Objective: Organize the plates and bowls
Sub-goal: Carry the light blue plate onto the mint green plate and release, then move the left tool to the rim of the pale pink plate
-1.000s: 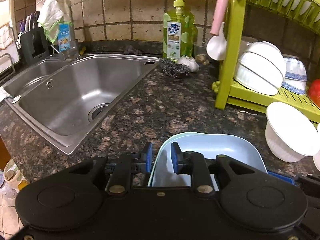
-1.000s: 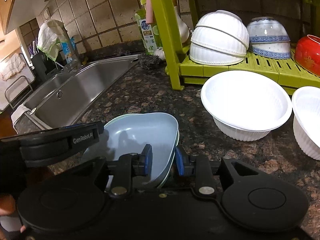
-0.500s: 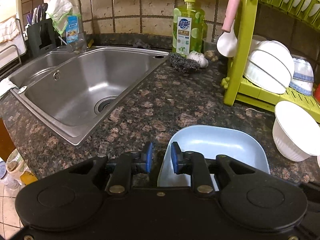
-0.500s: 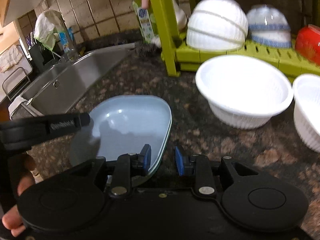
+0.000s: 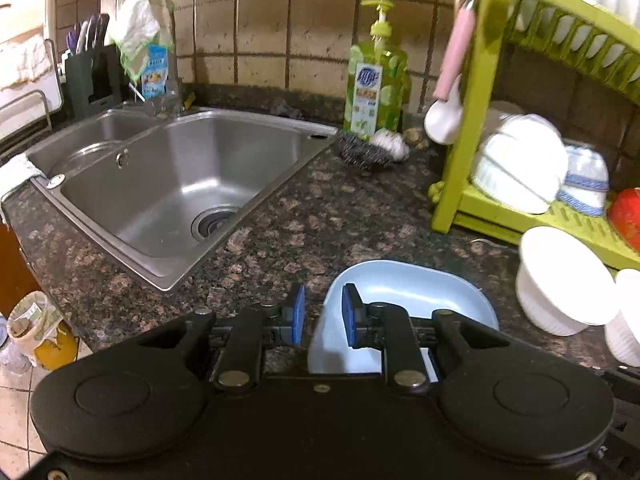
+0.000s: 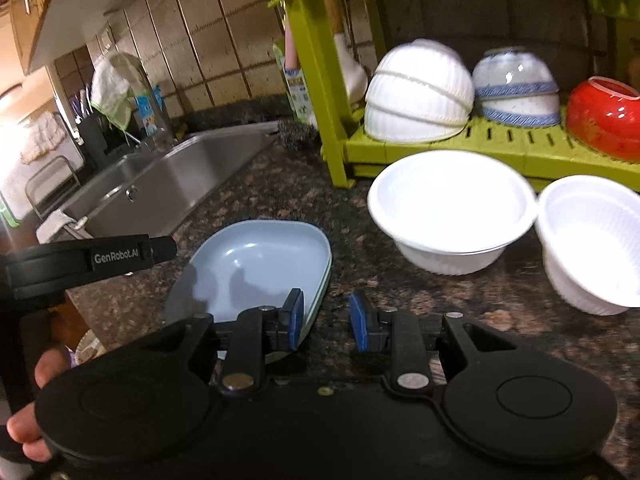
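- A kitchen corner: dark speckled granite counter (image 5: 320, 216) under a tan tiled wall, with a steel sink (image 5: 180, 184) set in at the left.
- Behind the sink stand a knife block (image 5: 90, 76) and a faucet draped with a cloth (image 5: 140, 28); a green soap bottle (image 5: 374, 84) and a wire scourer (image 5: 360, 152) sit at the sink's far right corner.
- A green rack (image 6: 480, 144) stands at the right; on its lower shelf lie upturned white bowls (image 6: 416, 92), blue-banded bowls (image 6: 516, 88) and a red bowl (image 6: 604, 120).
- A pink-handled spoon (image 5: 448, 92) hangs on the rack's post.
- Two white bowls stand mouth-up on the counter in front of the rack, touching or nearly so: the near bowl (image 6: 452, 208) and the far-right bowl (image 6: 592, 240).
- The blue plate (image 6: 256, 268) lies flat on the counter near the front edge, atop a second plate whose pale green rim peeks out beneath it.
- Left gripper (image 5: 322, 314): jaws partly open, straddling the plate's left rim, one pad inside the dish and one outside; neither pad visibly presses the rim.
- Right gripper (image 6: 326, 318): jaws open wider, the left pad over the plate's right edge, the right pad over bare counter, holding nothing.
- A hand (image 6: 32, 408) grips the left gripper's handle at the right wrist view's left edge.
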